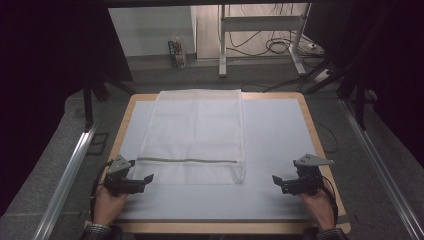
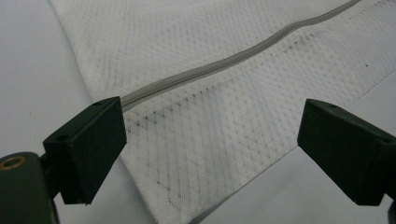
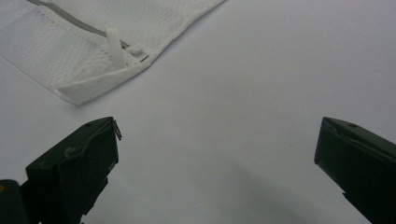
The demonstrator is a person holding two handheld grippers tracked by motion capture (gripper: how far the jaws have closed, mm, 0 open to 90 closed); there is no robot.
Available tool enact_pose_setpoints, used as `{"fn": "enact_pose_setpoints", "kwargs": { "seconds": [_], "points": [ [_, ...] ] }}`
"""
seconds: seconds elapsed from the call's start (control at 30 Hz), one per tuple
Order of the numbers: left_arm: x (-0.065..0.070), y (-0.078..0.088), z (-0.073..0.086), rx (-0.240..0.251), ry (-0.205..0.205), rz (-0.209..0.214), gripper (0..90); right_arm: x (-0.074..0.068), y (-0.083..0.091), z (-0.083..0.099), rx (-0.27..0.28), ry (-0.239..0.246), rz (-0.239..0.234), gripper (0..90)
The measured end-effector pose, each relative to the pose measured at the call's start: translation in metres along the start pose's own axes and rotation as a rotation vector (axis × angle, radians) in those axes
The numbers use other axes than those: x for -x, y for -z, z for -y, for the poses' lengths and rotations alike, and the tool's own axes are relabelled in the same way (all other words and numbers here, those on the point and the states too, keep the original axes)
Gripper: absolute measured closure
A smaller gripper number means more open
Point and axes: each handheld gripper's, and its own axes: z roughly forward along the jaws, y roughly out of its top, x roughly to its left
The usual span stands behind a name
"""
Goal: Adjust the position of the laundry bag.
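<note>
A white mesh laundry bag (image 1: 195,135) lies flat in the middle of the pale mat (image 1: 280,130), with a grey zipper (image 1: 187,160) running across its near part. My left gripper (image 1: 148,179) rests at the bag's near left corner, open, its jaws pointing right; in the left gripper view the mesh (image 2: 210,121) and zipper (image 2: 224,65) lie just ahead of the wide-apart jaws, untouched. My right gripper (image 1: 275,181) sits on the mat right of the bag, open and empty. In the right gripper view the bag's corner (image 3: 102,70) with the zipper pull (image 3: 114,51) lies ahead at upper left.
The mat covers a wooden table (image 1: 320,145). Metal rails (image 1: 70,170) run along both sides on grey carpet. Beyond the far edge stand a desk frame (image 1: 260,30), floor cables (image 1: 280,47) and a small carton (image 1: 176,52).
</note>
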Motion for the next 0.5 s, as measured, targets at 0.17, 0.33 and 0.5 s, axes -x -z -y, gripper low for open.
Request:
{"fn": "enact_pose_setpoints", "kwargs": {
  "seconds": [0.17, 0.33, 0.5],
  "points": [
    [0.0044, 0.0006, -0.0019, -0.006, -0.013, -0.014, 6.5, 0.0009, -0.0002, 0.0006, 0.012, -0.009, -0.009, 0.0],
    [0.0055, -0.0007, -0.002, -0.021, -0.018, -0.016, 5.8, -0.0001, -0.0015, 0.0005, 0.005, -0.004, -0.011, 0.0],
    [0.0052, -0.0009, -0.0018, -0.026, -0.012, -0.02, 5.7, -0.0008, -0.0024, 0.0004, -0.006, -0.013, -0.018, 0.0]
  ]
}}
